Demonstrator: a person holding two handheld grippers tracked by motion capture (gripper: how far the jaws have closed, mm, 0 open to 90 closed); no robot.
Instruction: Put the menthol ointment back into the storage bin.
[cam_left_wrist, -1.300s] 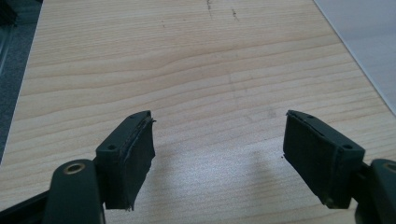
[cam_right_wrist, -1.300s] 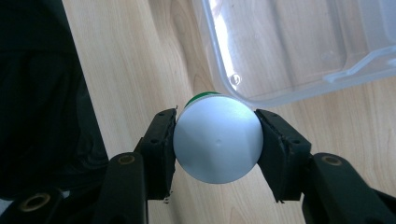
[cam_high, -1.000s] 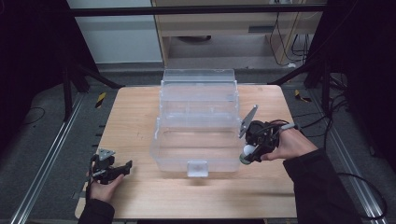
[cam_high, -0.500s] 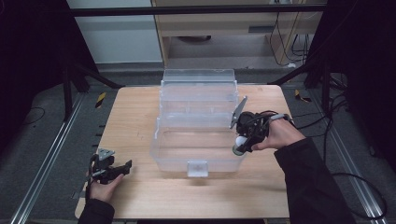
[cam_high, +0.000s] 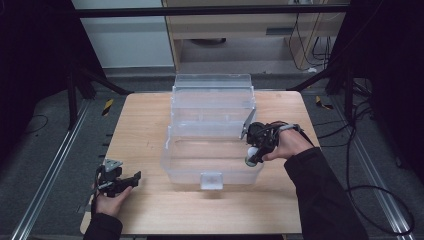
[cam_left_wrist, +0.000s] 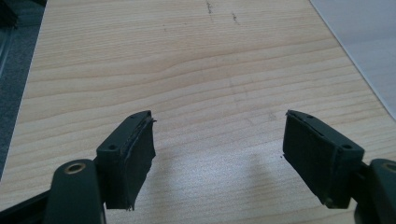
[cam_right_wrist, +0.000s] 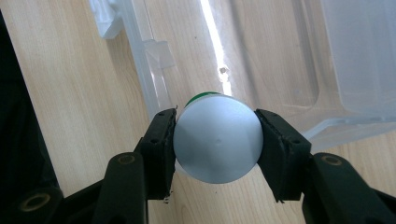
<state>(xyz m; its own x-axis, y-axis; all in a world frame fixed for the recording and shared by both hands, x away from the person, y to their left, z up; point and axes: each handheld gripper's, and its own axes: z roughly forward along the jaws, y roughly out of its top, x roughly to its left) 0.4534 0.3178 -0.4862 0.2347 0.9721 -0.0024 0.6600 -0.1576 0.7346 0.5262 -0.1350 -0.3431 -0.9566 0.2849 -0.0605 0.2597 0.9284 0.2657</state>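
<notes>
A clear plastic box (cam_high: 210, 150) with its lid tipped back stands in the middle of the wooden table (cam_high: 145, 125). My right gripper (cam_high: 251, 152) hangs over the box's right wall, shut on a white round container with a green rim (cam_right_wrist: 217, 137); its flat pale end faces the camera in the right gripper view, above the box rim (cam_right_wrist: 149, 70). My left gripper (cam_high: 131, 180) rests low at the table's front left corner, open, with bare wood between its pads (cam_left_wrist: 135, 158).
The box lid (cam_high: 212, 87) stands up at the back of the box. A latch tab (cam_high: 211, 181) juts from the box's front wall. Metal frame rails (cam_high: 45, 180) run along both sides of the table, and cables (cam_high: 370, 185) lie on the floor at right.
My right gripper has carried the white container leftward from beside the box to above its right wall. The left gripper has stayed still.
</notes>
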